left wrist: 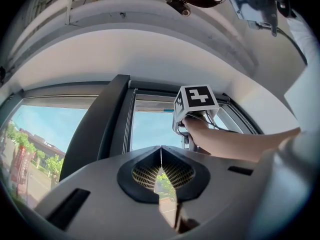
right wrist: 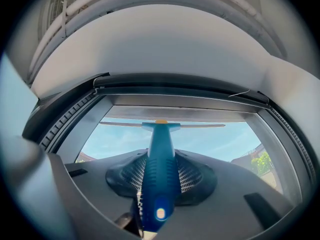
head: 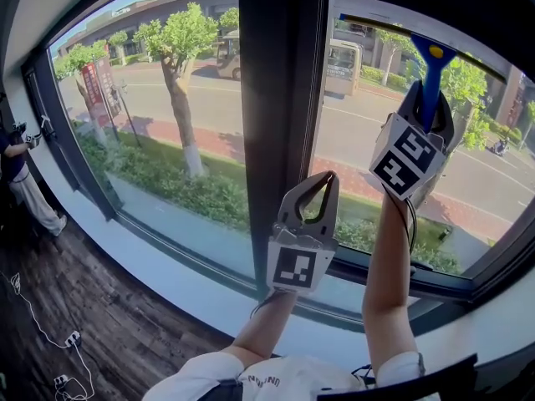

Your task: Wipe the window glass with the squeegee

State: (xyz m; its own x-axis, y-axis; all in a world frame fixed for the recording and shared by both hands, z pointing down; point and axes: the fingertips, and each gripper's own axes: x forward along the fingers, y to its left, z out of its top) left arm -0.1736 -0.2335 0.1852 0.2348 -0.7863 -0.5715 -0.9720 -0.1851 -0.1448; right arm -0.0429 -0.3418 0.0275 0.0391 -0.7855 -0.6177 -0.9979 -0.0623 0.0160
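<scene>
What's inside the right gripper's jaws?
The squeegee, clamped by its blue handle in the right gripper. Its blade lies near the top edge of the window glass. The handle's sides are covered by the pads, and its lower end drops out of view.

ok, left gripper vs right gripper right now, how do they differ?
The left gripper has its jaws shut on nothing; the right gripper has them clamped on the blue squeegee handle. The left gripper sits lower, before the dark window post; the right gripper is raised higher, before the right pane. Both point upward.
</scene>
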